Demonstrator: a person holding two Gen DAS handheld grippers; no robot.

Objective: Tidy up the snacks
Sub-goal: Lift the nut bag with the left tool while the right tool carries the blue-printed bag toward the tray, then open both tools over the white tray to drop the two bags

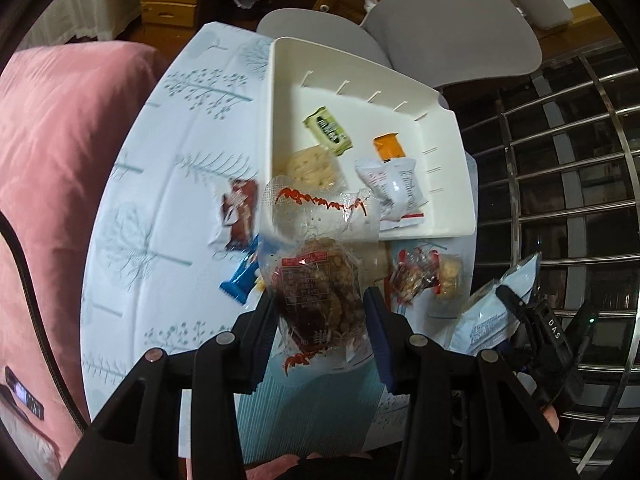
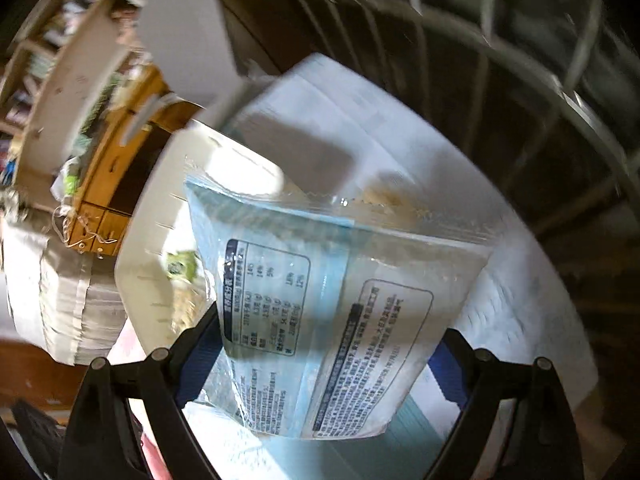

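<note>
Your left gripper (image 1: 320, 320) has its jaws clamped on a clear-wrapped nut snack (image 1: 316, 296), held just above the near edge of the white tray (image 1: 448, 120), over the tabletop (image 1: 160, 200). That packet looks light, its film crinkly and likely slippery, and the brittle inside may crumble, so take it across the solid middle, as you have it, and not by the loose sealed ends. Your right gripper (image 2: 328, 344) has its jaws closed on a pale blue packet (image 2: 320, 300), gripped low on the body with the top seal free; it looks soft, puffy and light, so a gentle squeeze should do. Inside the tray lie a green bar (image 1: 328, 130), an orange packet (image 1: 388, 146), a pale rice cracker (image 1: 310, 166) and white sachets (image 1: 394, 186). Still loose on the tabletop are a brown bar (image 1: 238, 214), a blue wrapper (image 1: 240, 278) and a red-printed packet (image 1: 420, 276) just beside the tray's near rim.
</note>
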